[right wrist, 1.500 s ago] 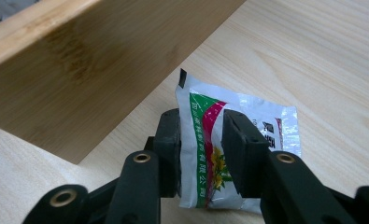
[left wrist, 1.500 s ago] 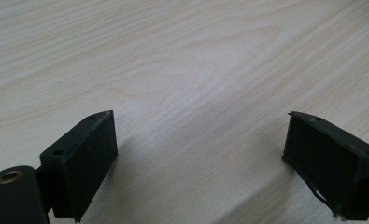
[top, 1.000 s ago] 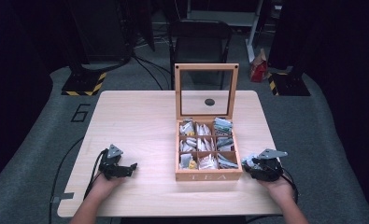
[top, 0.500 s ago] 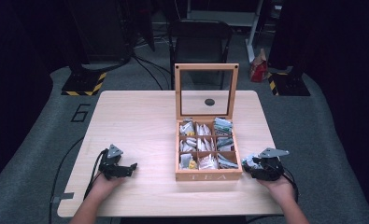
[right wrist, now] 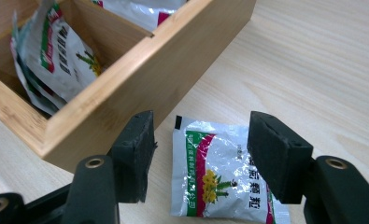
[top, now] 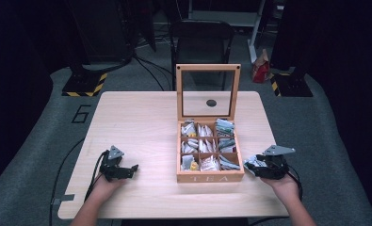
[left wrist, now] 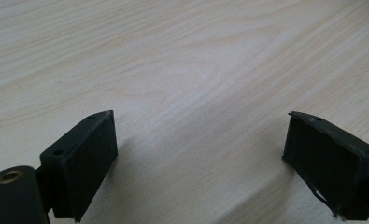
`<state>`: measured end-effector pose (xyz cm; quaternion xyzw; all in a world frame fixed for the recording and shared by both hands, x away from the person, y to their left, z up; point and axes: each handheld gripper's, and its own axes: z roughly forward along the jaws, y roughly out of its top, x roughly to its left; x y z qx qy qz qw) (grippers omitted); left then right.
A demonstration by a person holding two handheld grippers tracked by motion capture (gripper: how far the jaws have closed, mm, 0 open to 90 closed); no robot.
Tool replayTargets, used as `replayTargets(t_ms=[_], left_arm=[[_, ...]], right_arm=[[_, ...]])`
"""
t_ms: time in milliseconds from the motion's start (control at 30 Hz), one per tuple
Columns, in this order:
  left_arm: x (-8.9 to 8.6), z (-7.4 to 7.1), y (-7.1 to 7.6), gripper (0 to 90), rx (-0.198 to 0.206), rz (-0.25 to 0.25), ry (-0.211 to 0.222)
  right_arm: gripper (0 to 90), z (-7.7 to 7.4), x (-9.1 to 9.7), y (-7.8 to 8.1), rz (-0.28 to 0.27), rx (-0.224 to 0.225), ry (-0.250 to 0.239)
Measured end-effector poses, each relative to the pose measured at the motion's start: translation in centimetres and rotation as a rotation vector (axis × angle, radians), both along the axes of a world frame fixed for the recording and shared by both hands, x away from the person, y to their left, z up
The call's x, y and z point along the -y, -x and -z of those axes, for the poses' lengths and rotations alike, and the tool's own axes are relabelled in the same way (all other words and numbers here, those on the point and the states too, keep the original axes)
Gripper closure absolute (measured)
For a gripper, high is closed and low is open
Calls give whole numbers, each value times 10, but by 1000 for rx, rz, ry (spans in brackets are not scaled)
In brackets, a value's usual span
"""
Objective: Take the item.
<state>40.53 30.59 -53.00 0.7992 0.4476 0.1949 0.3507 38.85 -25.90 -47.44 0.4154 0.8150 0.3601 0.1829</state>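
Lying flat on the table (top: pixel 136 117), the tea sachet (right wrist: pixel 219 179) sits just outside the tea box (top: pixel 210 177), beside its right wall near the front corner, at about four o'clock from the box's centre. The right gripper (right wrist: pixel 201 158) straddles it with jaws spread and nothing clasped, one jaw close to the box wall, the other beyond the sachet's far edge. Judging from this, the work stands at one loose sachet outside the box: the grasp is not yet made, and the lift and whatever placing follows are left.

The box's nine compartments hold other sachets, and its glass lid (top: pixel 207 89) stands upright at twelve o'clock. The left gripper (top: pixel 122 169) rests at about eight o'clock from the box, well apart from it, jaws spread over bare wood.

The right gripper view gives the sachet's print and how it lies between the jaws; the high view gives the layout of box, lid and both hands. The left gripper view confirms its jaws are empty.
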Motion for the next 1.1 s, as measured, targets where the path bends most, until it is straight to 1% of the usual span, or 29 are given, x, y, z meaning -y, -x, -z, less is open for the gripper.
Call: replayTargets(t_ms=[33,133,167,200,233,267,333,367,400,433,500,533,567,633,767,933,1000,1100], left_arm=[[0,0,0,94,0,0,0],[0,0,0,94,0,0,0],[0,0,0,94,0,-1,0],[0,0,0,94,0,-1,0],[0,0,0,94,-1,0,0],[0,0,0,94,-1,0,0],[0,0,0,94,0,-1,1],[0,0,0,94,0,-1,-1],[0,0,0,94,0,-1,-1],[0,0,0,93,0,0,0],[0,0,0,94,-1,0,0],[0,0,0,94,-1,0,0],[0,0,0,94,0,0,0],[0,0,0,93,0,0,0],[0,0,0,94,-1,0,-1],[0,0,0,94,0,0,0],[0,0,0,94,-1,0,0],[0,0,0,94,0,0,-1]], right_arm=[[409,-4,-1,1,-2,-2,0],[409,-7,-2,1,0,5,1],[408,-11,-2,1,-4,5,4],[408,-11,-2,1,-4,5,4],[408,-16,-3,1,-7,7,7],[408,-16,-3,1,-7,7,7],[408,-20,-4,1,-9,18,1],[408,-25,-4,2,-8,24,-6],[408,-25,-4,2,-8,24,-6],[408,-30,-5,2,-6,31,-3],[408,-33,-6,3,-1,38,-13],[408,-33,-6,3,-1,38,-13],[409,-36,-7,3,-2,36,-13],[409,-39,-8,4,5,35,-15],[410,-42,-9,6,18,48,-17],[410,-45,-9,10,21,62,-11],[407,-44,-10,13,11,82,-12],[407,-44,-12,15,-3,94,-9]])
